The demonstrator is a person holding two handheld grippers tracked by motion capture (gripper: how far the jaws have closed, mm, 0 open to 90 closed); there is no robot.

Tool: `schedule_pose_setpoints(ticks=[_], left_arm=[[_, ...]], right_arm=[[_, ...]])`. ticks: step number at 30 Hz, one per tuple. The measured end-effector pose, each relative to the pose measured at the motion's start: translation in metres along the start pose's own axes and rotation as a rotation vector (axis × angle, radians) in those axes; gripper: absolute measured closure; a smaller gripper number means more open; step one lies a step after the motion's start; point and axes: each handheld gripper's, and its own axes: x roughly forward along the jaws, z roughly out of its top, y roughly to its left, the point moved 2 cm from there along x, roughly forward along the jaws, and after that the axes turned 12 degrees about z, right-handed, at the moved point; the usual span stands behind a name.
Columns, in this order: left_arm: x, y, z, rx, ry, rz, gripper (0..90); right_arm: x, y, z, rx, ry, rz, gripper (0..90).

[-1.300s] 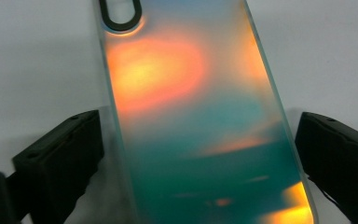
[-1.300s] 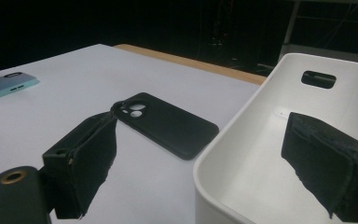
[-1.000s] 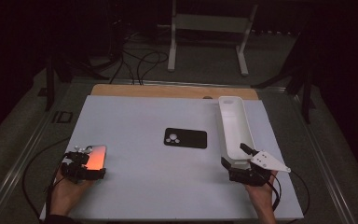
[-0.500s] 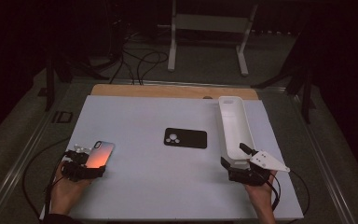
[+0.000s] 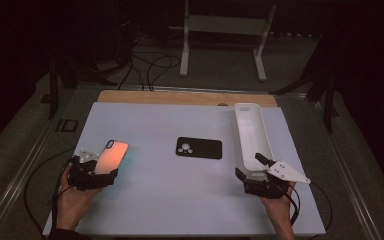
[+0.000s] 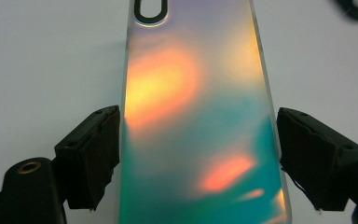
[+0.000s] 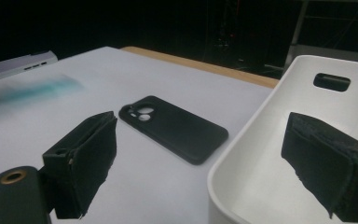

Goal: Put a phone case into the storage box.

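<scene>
Lifted off the desk [image 5: 190, 200] since the earlier frame, the iridescent phone case [image 5: 111, 156] sits gripped edgewise in the left claw [image 5: 102, 172], whose jaws have just closed on it, while the right claw [image 5: 252, 176] gapes wide over the white tray's [image 5: 252, 132] near end, likely to steady it.

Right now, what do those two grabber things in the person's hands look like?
Both are black. The left gripper and the right gripper each have two chunky black jaws with rough pads. The right one carries a pale three-cornered plate, and a dark cable trails from it.

Dim room, white table [image 5: 155, 200] lit from above, iridescent glare on phone case [image 6: 196, 116], soft focus
</scene>
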Motion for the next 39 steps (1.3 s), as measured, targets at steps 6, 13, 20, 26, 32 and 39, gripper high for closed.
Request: schedule_pose_setpoints(ticks=[6, 13, 20, 26, 32, 39], left_arm=[[-0.012, -0.015, 0.014, 0.046, -0.124, -0.034, 17.0], [-0.018, -0.033, 0.025, 0.111, -0.224, -0.079, 17.0], [-0.018, -0.052, 0.039, 0.175, -0.285, -0.115, 17.0], [-0.020, -0.069, 0.050, 0.226, -0.328, -0.146, 17.0], [-0.023, -0.081, 0.059, 0.262, -0.370, -0.168, 17.0], [-0.026, -0.093, 0.066, 0.293, -0.406, -0.179, 17.0]], right_arm=[[0.001, -0.002, 0.005, 0.005, -0.003, 0.011, 10.3], [0.007, -0.005, 0.014, 0.002, 0.019, 0.051, 10.3], [0.018, -0.009, 0.022, 0.027, 0.043, 0.101, 10.2], [0.027, -0.008, 0.034, 0.034, 0.064, 0.142, 10.2], [0.040, -0.002, 0.048, 0.022, 0.084, 0.198, 10.2], [0.060, 0.010, 0.062, 0.022, 0.086, 0.262, 10.2]])
